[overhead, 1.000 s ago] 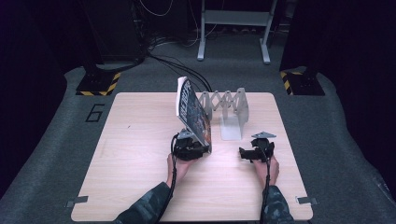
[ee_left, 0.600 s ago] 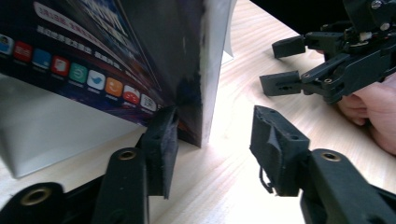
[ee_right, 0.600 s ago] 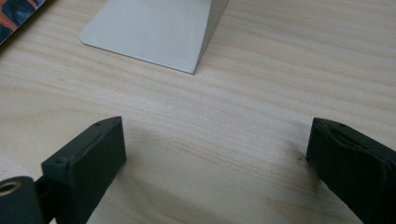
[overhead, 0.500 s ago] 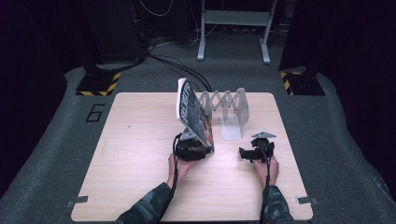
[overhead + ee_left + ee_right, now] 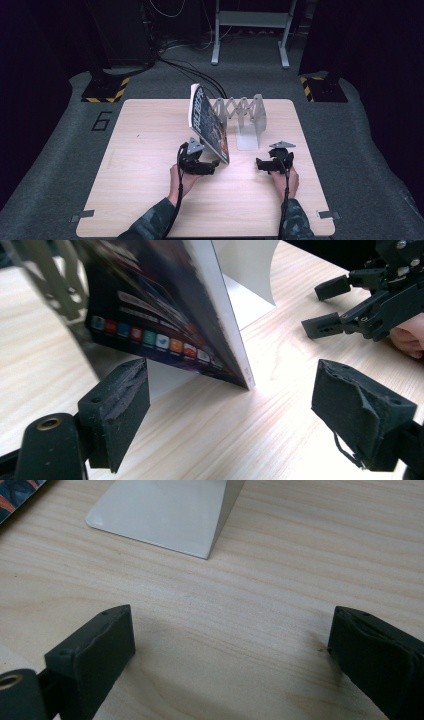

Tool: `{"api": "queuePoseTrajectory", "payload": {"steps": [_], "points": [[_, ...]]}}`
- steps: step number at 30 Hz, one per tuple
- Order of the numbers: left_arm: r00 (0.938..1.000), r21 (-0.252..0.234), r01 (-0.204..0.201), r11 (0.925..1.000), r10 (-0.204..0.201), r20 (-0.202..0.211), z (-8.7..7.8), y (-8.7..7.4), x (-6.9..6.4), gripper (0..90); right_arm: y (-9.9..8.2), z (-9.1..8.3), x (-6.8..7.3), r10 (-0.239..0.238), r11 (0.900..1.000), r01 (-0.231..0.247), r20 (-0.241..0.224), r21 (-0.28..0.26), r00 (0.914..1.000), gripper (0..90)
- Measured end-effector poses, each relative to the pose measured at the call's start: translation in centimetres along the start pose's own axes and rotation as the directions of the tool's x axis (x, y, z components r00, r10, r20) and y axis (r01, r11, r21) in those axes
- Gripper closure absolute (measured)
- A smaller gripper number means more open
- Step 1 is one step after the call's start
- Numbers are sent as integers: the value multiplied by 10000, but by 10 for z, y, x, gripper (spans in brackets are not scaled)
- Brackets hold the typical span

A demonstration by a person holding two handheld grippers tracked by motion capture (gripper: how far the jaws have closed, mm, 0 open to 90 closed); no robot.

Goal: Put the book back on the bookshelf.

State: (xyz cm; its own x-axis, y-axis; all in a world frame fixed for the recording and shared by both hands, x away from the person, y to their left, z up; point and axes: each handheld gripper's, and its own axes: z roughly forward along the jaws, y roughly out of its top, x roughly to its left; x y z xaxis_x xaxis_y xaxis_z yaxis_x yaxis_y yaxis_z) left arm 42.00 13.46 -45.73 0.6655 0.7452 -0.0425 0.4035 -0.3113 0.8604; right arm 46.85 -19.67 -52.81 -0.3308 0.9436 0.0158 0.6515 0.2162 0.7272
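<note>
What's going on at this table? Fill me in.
A person is working with a gripper in each hand on a wooden table. The left gripper has just been opening its fingers and no longer grips the magazine, which stands tilted, leaning toward the grey expanding bookend rack. The right gripper rests open on the table, holding nothing.

Bare table [image 5: 140,165] lies open left of the leaning book [image 5: 207,122]. The book and the grey bookend [image 5: 250,125] block the middle. Between the two tongs, the wood is free.
</note>
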Motion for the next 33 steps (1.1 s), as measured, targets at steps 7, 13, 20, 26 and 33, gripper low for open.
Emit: {"api": "queuePoseTrajectory", "payload": {"steps": [7,13,20,26,33], "points": [[9990,16,94,10000,-93,-441,-29,-8,15,120,0,0,0,-3,10000,3,3,-2,10000,40],[9953,308,428,9986,-400,-878,-48,-27,31,73,0,0,0,4,10000,-4,2,1,10000,40],[9870,849,833,9929,-704,-1446,-63,-56,49,25,0,0,0,1,10000,-1,1,2,10000,40],[9792,1090,1231,9864,-1028,-1747,-70,-82,63,0,0,0,0,2,10000,-2,2,2,10000,40],[9658,1588,1705,9725,-1330,-2224,-69,-106,74,1,0,0,0,5,10000,-5,3,0,10000,40]]}}
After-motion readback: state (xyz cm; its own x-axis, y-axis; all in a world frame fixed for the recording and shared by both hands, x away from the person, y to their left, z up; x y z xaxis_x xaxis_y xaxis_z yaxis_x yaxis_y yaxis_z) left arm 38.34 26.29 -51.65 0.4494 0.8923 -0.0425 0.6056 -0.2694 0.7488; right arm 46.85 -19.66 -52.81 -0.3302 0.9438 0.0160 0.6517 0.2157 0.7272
